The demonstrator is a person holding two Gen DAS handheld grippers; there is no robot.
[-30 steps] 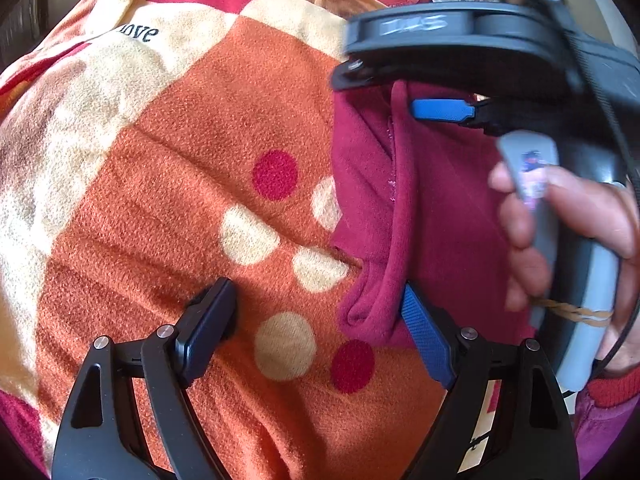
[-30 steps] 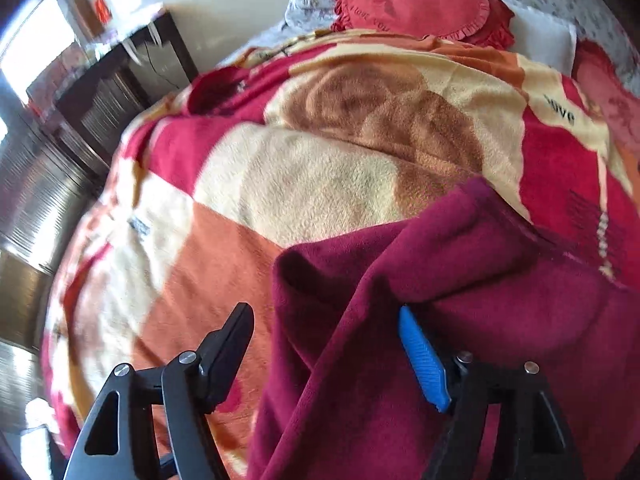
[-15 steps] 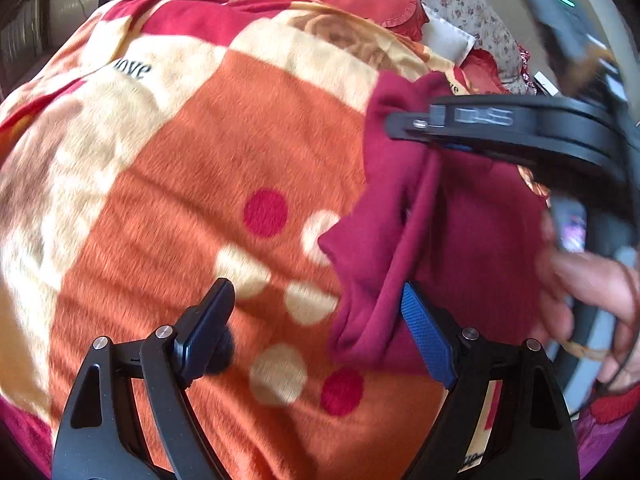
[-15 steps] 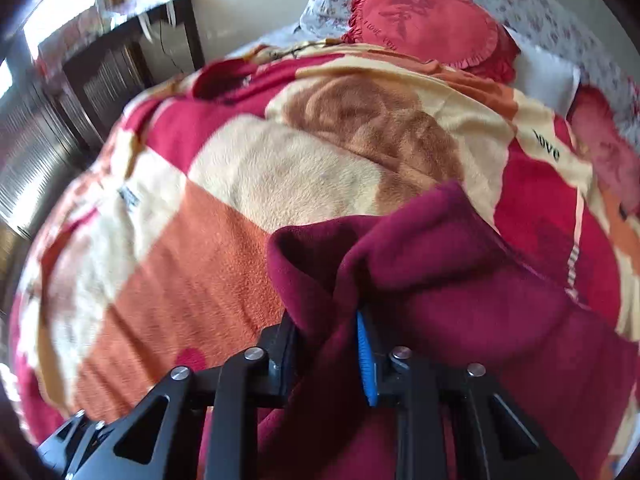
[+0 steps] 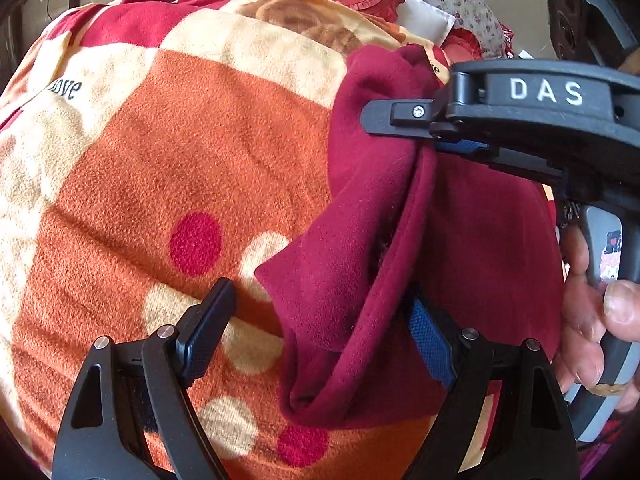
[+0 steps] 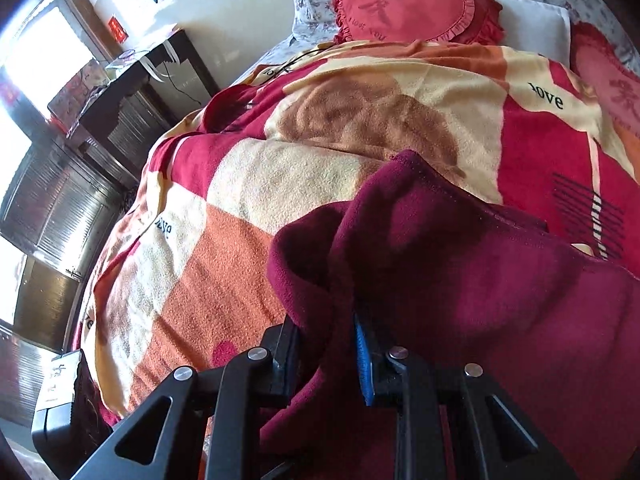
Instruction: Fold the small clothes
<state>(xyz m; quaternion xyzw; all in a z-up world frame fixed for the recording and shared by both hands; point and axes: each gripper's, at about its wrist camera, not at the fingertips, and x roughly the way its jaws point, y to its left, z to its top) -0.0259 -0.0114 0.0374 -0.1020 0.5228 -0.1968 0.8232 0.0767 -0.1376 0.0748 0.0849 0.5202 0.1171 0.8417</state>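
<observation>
Patterned blanket [image 5: 192, 152] under maroon garment [image 5: 360, 240], right gripper [image 6: 326, 354] fingers pinching it, left gripper [image 5: 320, 328] fingers spread.

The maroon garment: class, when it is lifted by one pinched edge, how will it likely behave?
Probably floppy: the maroon garment sags in soft folds where the right gripper pinches it. Its fleecy nap likely grips the blanket, so it should drag, not slide.
</observation>
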